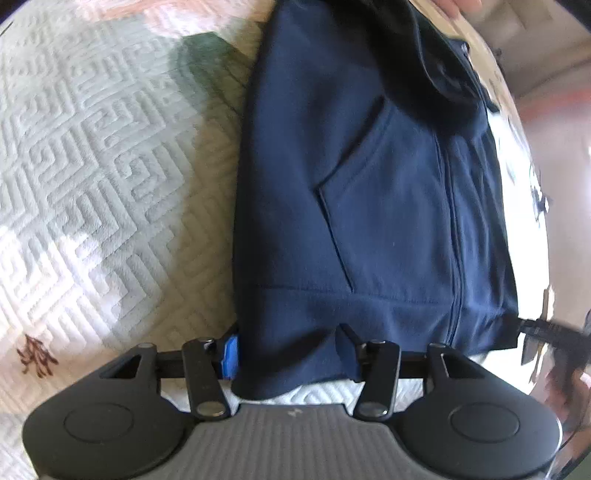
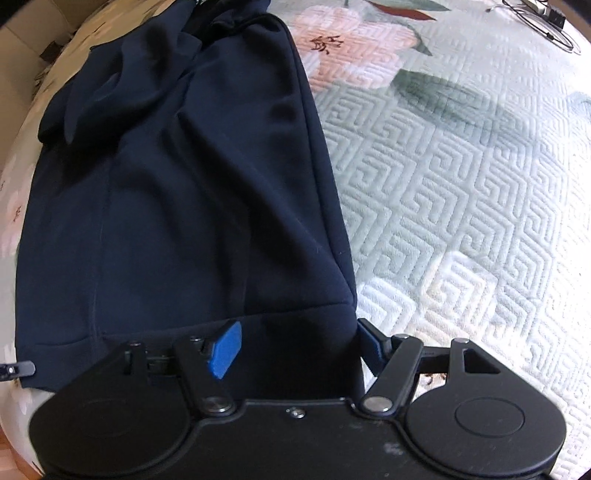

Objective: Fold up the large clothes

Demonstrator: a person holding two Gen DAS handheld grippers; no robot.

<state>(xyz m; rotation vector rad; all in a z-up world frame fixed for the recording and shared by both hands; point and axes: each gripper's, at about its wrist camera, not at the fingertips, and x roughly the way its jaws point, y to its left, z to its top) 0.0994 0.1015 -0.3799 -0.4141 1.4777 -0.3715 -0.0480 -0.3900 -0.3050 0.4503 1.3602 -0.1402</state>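
A navy zip hoodie [image 1: 369,192] lies flat on a quilted bedspread [image 1: 92,166], its hem toward me and its front pocket and zipper showing. My left gripper [image 1: 288,347] stands wide open at the hem's left corner, with the hem cloth lying between its fingers. In the right wrist view the hoodie [image 2: 177,192] fills the left half. My right gripper [image 2: 299,343] is also wide open at the hem's right corner, cloth between its blue-padded fingers [image 2: 225,349].
The bedspread [image 2: 461,184] is pale green and white with a raised maze pattern and pink flower prints. The bed edge and floor show at the right of the left wrist view [image 1: 554,110]. Cables [image 2: 546,22] lie at the bed's far right corner.
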